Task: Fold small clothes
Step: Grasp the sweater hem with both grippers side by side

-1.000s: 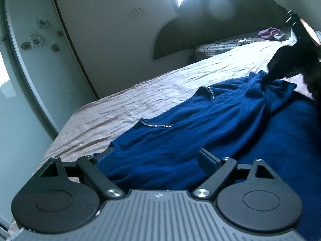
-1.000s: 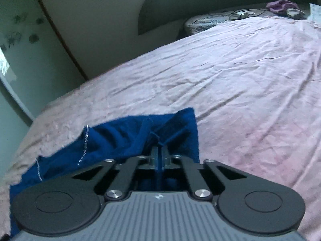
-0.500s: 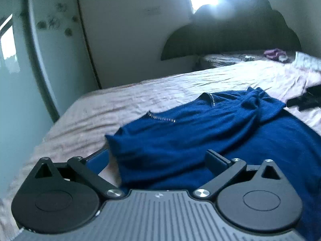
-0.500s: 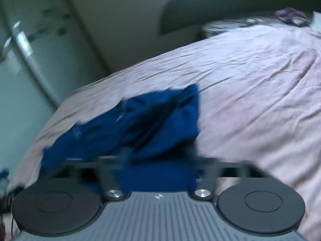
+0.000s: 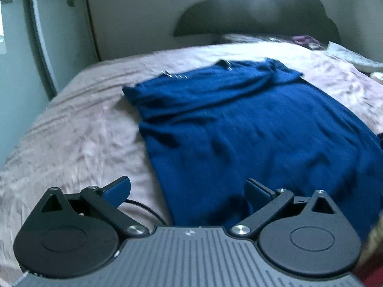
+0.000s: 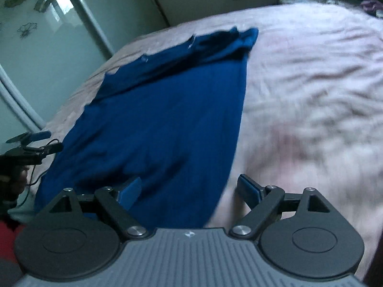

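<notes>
A dark blue garment [image 5: 251,129] lies spread on the pink bed sheet [image 5: 79,143], its top part with the beaded neckline [image 5: 174,75] folded over at the far end. My left gripper [image 5: 188,191] is open and low over the garment's near left edge, and nothing is pinched between its blue pads [image 5: 117,189]. In the right wrist view the same garment [image 6: 162,119] runs away from my right gripper [image 6: 189,190]. That gripper is open above the near right edge, with cloth under it but not gripped. The left gripper [image 6: 31,143] shows at the far left.
A glass wardrobe door with flower decals [image 6: 36,47] stands along the bed's left side. The dark headboard [image 5: 251,16] closes the far end, with a purple item [image 5: 304,39] and a pale pillow [image 5: 352,56] near it. A black cable [image 5: 143,209] trails by the left gripper.
The right gripper opened, let go of the garment's corner and pulled back toward the near edge. The left gripper also drew back. The garment now lies spread on the bed.
</notes>
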`<control>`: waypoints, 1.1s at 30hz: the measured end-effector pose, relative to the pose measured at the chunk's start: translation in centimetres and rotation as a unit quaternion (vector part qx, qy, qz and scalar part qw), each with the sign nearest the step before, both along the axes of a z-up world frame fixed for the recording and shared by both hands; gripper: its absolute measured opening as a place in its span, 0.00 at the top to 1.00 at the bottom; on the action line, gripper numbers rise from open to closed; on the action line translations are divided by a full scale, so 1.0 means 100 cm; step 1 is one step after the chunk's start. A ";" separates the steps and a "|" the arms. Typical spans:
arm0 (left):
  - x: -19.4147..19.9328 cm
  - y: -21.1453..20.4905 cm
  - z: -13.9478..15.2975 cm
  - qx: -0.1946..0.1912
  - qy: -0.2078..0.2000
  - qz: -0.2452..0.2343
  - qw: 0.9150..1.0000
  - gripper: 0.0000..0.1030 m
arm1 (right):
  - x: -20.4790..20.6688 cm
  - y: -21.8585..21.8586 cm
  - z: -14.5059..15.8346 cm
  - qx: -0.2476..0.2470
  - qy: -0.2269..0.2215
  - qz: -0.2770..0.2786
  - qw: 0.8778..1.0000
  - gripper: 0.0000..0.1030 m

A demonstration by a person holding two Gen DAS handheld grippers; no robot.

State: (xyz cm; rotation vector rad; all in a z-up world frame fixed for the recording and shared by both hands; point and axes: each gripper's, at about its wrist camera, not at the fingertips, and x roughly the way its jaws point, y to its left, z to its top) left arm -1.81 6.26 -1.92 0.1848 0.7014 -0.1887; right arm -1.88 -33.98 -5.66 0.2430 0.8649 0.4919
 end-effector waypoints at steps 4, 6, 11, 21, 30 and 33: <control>-0.019 0.009 -0.003 -0.057 0.051 -0.022 0.997 0.03 | -0.020 -0.009 -0.007 0.063 0.009 0.003 0.998 0.15; -0.026 0.012 -0.005 -0.094 0.081 -0.034 0.992 0.03 | -0.024 -0.009 -0.010 0.078 0.008 0.007 0.997 0.14; -0.036 0.017 -0.014 -0.157 0.132 -0.043 0.978 0.03 | -0.035 0.006 -0.009 0.075 0.005 0.038 0.996 0.14; -0.039 0.013 -0.015 -0.175 0.142 -0.049 0.973 0.29 | -0.038 0.032 -0.019 0.102 -0.003 0.034 0.994 0.45; -0.033 0.024 -0.014 -0.217 0.164 -0.042 0.961 0.92 | -0.038 0.016 -0.021 0.115 -0.002 -0.017 0.993 0.88; -0.037 0.026 0.001 -0.229 0.134 -0.054 0.963 0.92 | -0.037 0.017 -0.012 0.124 -0.025 -0.022 0.992 0.88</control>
